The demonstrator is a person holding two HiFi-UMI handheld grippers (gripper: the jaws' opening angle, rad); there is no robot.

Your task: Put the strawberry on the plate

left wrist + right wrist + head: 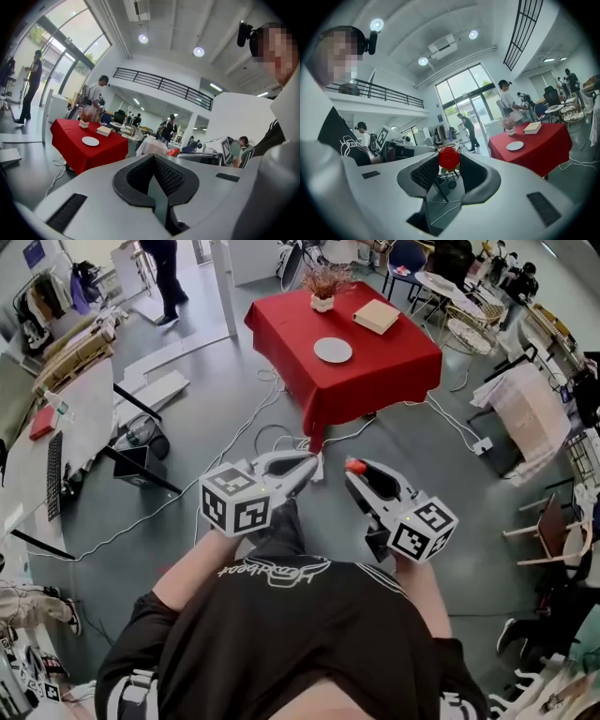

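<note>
Status: pick done, place not yet. Small red strawberry (449, 158) is pinched at the tips of the right gripper (362, 472), jaws partway closed on it. It's up in the air, well short of the red-cloth table (394, 362). Other side: left gripper (153, 161) has its jaws closed together w/ nothing in them, idle just beside the right one.

Left to do, imo: walk up to the table, reach over its near edge, set the berry on the round white plate (333, 351), let go. Plate sits about mid-table and is bare.

Around, rel. to table:
- tan flat box (377, 316) on its far right part
- small white vase w/ dried flowers (322, 292) at its far edge
- both sit apart from the plate, so the drop zone looks free
- loose cables (267, 437) on the grey floor just in front of the table's near corner, between person and table; trip/snag risk
- white power strip (483, 444) on the floor to the table's right
- standing person (167, 277) far left beyond the table, not in the path
</note>
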